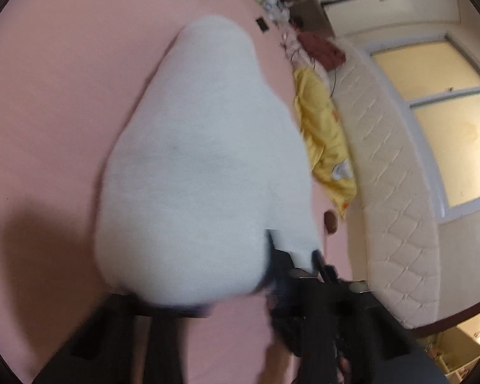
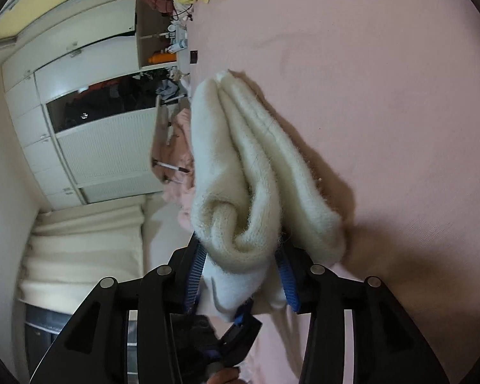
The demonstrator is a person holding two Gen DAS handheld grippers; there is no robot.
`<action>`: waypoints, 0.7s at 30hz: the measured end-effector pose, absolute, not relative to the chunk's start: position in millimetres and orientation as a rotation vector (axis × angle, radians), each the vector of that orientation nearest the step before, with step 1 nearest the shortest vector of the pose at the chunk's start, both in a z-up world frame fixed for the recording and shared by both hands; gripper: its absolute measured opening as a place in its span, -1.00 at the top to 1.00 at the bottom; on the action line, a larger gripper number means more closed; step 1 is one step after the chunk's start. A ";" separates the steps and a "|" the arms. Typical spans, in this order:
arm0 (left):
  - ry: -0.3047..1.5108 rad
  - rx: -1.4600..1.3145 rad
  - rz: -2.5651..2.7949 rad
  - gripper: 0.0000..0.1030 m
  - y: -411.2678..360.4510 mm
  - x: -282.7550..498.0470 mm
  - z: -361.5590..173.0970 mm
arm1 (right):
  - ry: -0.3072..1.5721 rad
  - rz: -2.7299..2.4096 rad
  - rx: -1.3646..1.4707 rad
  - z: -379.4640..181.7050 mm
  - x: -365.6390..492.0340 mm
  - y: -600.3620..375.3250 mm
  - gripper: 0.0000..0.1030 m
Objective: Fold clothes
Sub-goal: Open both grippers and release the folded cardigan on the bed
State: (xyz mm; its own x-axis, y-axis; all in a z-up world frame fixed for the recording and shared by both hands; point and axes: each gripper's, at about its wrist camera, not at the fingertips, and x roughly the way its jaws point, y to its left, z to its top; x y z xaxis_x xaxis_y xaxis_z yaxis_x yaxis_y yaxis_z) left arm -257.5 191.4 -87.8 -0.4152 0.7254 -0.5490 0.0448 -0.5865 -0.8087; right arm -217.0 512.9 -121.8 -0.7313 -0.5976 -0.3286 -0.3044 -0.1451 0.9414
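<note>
Pink bed [image 2: 384, 80]; left gripper [image 1: 204, 300] seemingly behind white sweater [image 1: 201, 172].

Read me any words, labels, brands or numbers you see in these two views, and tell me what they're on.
None can be read.
Orange bottle on the shelf: label too small.
Yellow garment: its printed patch is blurred.
White fuzzy garment: no tag or print shows.

One folded white fleece garment [image 2: 259, 172] on one pink bed [image 2: 384, 96] — one yellow cloth [image 1: 324, 134], one maroon cloth [image 1: 320, 48], one orange bottle [image 2: 161, 58], two black tools — left [image 1: 208, 304], right [image 2: 243, 275].
</note>
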 end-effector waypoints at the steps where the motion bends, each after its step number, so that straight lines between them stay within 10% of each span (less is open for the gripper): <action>1: -1.073 -1.353 2.045 0.59 190.7 -257.6 -88.8 | -1.889 -1.981 1.033 -120.5 -216.6 513.4 0.30; 5: -1.059 -1.358 2.080 0.17 186.8 -254.7 -85.3 | -1.841 -2.040 1.068 -113.0 -215.6 514.2 0.16; 7: -1.039 -1.359 2.088 0.31 186.9 -252.5 -85.0 | -1.795 -2.098 1.079 -108.3 -213.4 513.8 0.15; 8: -1.013 -1.368 2.094 0.71 187.9 -252.6 -85.6 | -1.764 -2.120 1.094 -106.5 -212.6 513.1 0.15; 11: -0.998 -1.379 2.089 0.71 186.9 -253.8 -85.7 | -1.683 -2.204 1.082 -96.8 -207.5 513.5 0.16; 15: -0.911 -1.407 2.113 0.12 186.7 -250.8 -78.4 | -1.588 -2.283 1.180 -90.1 -202.9 514.6 -0.01; 17: -0.791 -1.443 2.133 -0.28 192.8 -244.1 -70.8 | -1.493 -2.424 1.206 -76.9 -192.7 512.0 -0.79; 21: -0.344 -1.405 2.221 -0.53 212.2 -206.9 -45.0 | -1.288 -2.633 1.255 -55.8 -166.7 501.4 -0.87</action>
